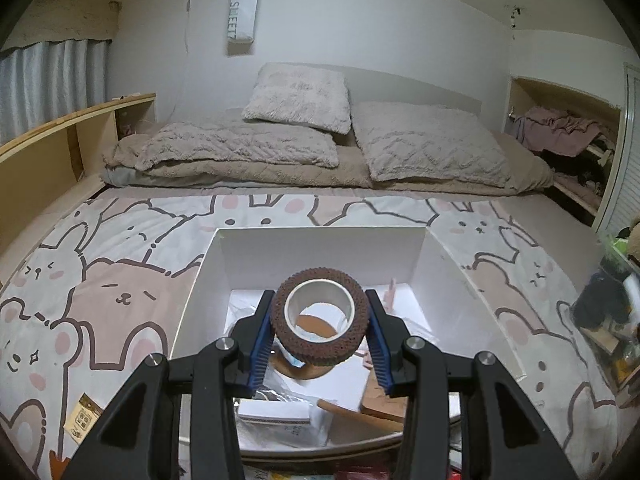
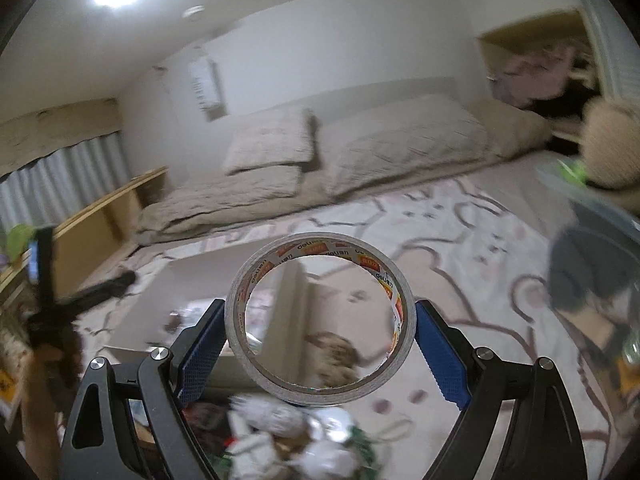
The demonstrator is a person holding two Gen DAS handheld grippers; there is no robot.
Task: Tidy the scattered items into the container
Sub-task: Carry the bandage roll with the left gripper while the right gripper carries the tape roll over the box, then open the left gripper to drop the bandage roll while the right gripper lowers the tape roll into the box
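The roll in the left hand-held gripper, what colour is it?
Dark brown roll with a white core, clearest in the left wrist view.

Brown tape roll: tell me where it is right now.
In the left wrist view, the brown tape roll is clamped in the left tool, held above the open white box on the cartoon bedspread.

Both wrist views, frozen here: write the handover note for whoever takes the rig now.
Left tool: shut on the brown textured roll, held above the open white box on the bear-print bedspread.
Right tool: shut on the clear tape roll, raised, with the box below and to its left; this view is blurred.
Done: papers and wooden pieces already lie in the box.
Left: release the brown roll into the box, then bring the tape over and drop it in. A small printed packet on the bedspread beside the box looks like it still needs collecting.
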